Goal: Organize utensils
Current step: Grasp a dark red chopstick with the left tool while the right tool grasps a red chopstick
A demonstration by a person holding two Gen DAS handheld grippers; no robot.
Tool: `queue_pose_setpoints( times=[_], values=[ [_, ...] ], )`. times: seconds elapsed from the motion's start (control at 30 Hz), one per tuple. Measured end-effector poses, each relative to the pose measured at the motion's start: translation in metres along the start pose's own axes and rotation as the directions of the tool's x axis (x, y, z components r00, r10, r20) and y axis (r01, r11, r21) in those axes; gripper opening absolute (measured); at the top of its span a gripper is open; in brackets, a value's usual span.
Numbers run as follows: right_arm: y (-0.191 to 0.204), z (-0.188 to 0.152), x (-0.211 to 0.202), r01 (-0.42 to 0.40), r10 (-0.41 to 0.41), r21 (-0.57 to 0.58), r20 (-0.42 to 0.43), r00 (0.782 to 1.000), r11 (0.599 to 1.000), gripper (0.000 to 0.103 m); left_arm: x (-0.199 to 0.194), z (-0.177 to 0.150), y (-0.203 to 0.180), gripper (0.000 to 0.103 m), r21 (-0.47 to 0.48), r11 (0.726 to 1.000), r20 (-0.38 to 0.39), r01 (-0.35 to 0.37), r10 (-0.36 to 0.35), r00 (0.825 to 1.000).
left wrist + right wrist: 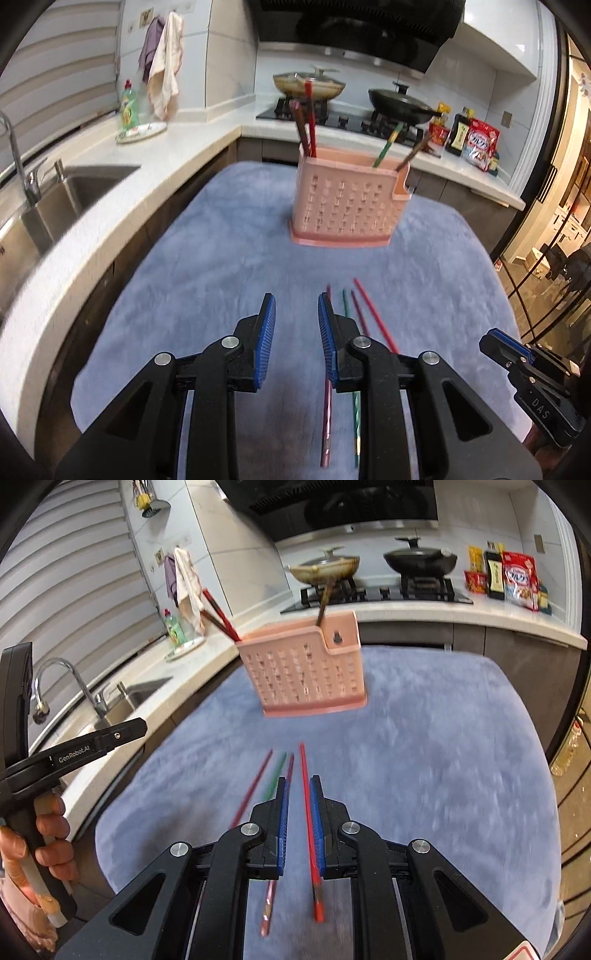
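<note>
I see the bench [229, 266] covered by a fluffy blue-grey cloth [443, 738]. A pink perforated utensil holder [343, 201] stands on the cloth toward the far side. Nearer to me, four chopsticks lie loose on it, roughly side by side: a red one [308, 812], a green one [345, 302], and two dark reddish ones [255, 790], well apart from the holder

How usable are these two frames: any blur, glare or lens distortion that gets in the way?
Left wrist view: strong fisheye bending of the counter edges, soft motion blur on the pink holder, and the left tongs sharp. Right wrist view: heavier smear on the blue cloth and the loose chopsticks, but the right tongs stay crisp around the red chopstick. No troublesome glare in either.
</note>
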State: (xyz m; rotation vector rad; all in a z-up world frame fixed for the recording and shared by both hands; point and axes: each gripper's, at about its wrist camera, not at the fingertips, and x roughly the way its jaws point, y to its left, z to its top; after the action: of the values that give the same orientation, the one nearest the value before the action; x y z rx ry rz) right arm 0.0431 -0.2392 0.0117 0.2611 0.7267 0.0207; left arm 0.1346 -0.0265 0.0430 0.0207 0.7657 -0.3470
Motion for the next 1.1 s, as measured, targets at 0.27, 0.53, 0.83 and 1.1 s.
queue_pose_setpoints(
  times=[0.27, 0.53, 0.83, 1.1],
  values=[
    [-0.002, -0.050, 0.013, 0.025, -0.026, -0.011, -0.095, 0.995, 1.000, 0.014, 0.013, -0.062, 0.005, 0.023, 0.012, 1.000, -0.123, -0.004, 0.006, 0.992],
    [-0.004, -0.072, 0.028, 0.025, -0.025, 0.001, -0.147, 0.989, 1.000, 0.014, 0.019, -0.098, 0.004, 0.023, 0.027, 1.000, -0.196, 0.003, 0.002, 0.981],
    [-0.007, -0.079, 0.037, 0.035, -0.034, 0.003, -0.172, 0.985, 0.999, 0.017, 0.024, -0.111, 0.000, 0.032, 0.027, 0.999, -0.235, 0.025, -0.017, 0.972],
    [-0.007, -0.084, 0.046, 0.033, -0.032, -0.001, -0.194, 0.980, 0.999, 0.017, 0.026, -0.115, -0.009, 0.034, 0.043, 0.998, -0.247, 0.049, -0.037, 0.968]
  ],
)
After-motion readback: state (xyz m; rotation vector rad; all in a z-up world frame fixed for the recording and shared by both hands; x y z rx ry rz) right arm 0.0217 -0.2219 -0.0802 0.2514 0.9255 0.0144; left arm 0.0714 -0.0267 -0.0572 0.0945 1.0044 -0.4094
